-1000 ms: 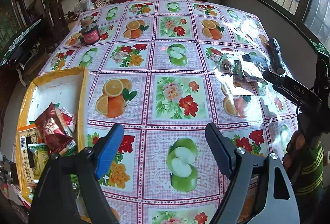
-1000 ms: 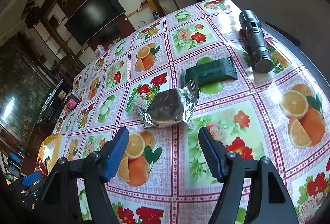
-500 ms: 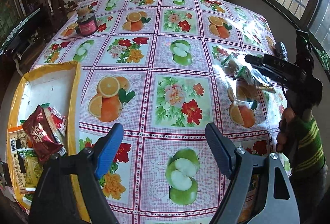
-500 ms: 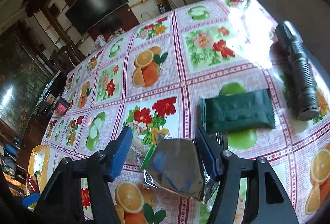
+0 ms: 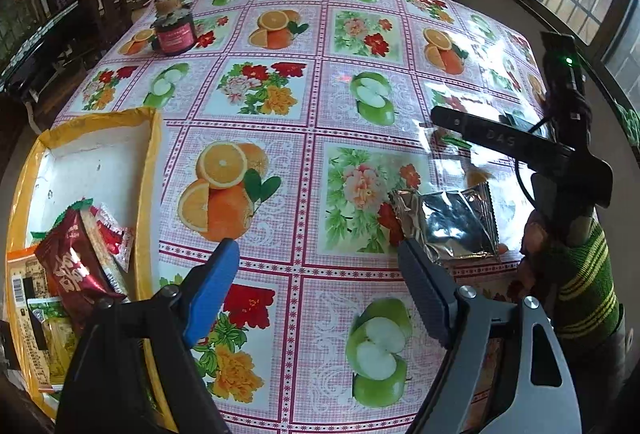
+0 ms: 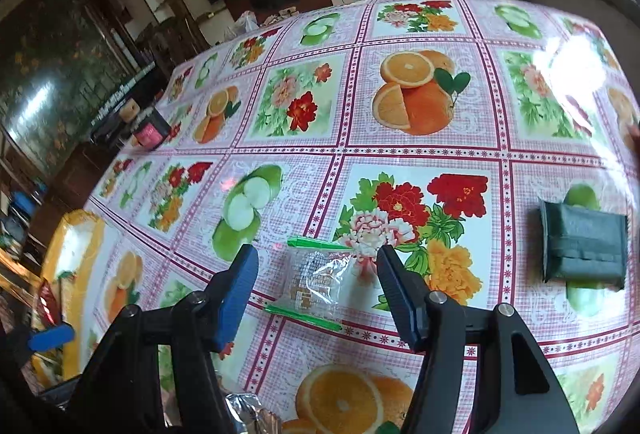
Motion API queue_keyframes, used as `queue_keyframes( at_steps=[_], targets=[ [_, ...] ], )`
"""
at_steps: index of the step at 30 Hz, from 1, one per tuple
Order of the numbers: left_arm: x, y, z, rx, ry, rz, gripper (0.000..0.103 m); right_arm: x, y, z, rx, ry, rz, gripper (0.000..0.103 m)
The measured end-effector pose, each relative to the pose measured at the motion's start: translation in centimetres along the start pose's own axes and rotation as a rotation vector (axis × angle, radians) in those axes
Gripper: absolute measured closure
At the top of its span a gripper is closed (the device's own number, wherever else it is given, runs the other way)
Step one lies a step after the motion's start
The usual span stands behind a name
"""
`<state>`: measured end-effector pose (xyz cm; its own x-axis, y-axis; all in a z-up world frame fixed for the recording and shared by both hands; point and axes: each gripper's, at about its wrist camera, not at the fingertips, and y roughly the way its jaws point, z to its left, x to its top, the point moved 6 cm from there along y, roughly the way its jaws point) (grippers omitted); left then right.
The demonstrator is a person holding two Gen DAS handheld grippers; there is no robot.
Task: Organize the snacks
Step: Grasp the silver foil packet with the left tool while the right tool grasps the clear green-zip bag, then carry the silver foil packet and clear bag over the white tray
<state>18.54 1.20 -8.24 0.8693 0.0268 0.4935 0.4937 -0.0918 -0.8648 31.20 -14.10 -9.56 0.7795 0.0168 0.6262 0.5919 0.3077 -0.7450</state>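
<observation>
Both fingers of the left gripper (image 5: 316, 286) stand spread wide over the fruit-print tablecloth (image 5: 280, 122), holding nothing. Just beyond its dark finger lies a crumpled silver foil packet (image 5: 452, 226); off the blue finger's side, a yellow-rimmed tray (image 5: 152, 170) holds a maroon snack packet (image 5: 72, 266).

Seen from the right wrist, the right gripper (image 6: 316, 282) is likewise released, its fingers on either side of a clear green-edged snack bag (image 6: 316, 282) lying flat, untouched. A dark green packet (image 6: 584, 246) rests well beyond the dark finger.
</observation>
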Motion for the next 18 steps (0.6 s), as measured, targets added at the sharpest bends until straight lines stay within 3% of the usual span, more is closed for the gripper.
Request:
queue_keyframes(
  at_steps=[2, 5, 6, 7, 10, 15, 18],
  targets=[
    [0.1, 0.5, -1.6, -0.015, 0.077, 0.000, 0.021, -0.1, 0.4, -0.2, -0.035, -0.023, 0.010, 0.042],
    [0.3, 1.0, -4.0, -0.018, 0.186, -0.002, 0.021, 0.0, 0.9, -0.2, -0.107, -0.079, 0.023, 0.052],
    [0.5, 1.1, -4.6, -0.025, 0.216, -0.008, 0.021, -0.1, 0.8, -0.1, -0.131, -0.103, 0.030, 0.066],
    [0.6, 1.3, -5.2, -0.024, 0.249, -0.012, 0.021, -0.1, 0.7, 0.0, -0.124, -0.106, 0.035, 0.075],
    [1.0, 1.8, -7.0, -0.034, 0.348, -0.014, 0.021, -0.9, -0.4, 0.0, -0.082, -0.078, 0.035, 0.075],
    [0.8, 3.6, -9.8, -0.015, 0.513, 0.005, 0.021, -2.2, -4.9, -1.8, -0.011, 0.034, -0.048, 0.075],
    [0.6, 4.3, -10.8, -0.048, 0.557, 0.027, 0.019, -3.0, -7.4, -2.7, 0.031, 0.093, -0.090, 0.075]
  ],
)
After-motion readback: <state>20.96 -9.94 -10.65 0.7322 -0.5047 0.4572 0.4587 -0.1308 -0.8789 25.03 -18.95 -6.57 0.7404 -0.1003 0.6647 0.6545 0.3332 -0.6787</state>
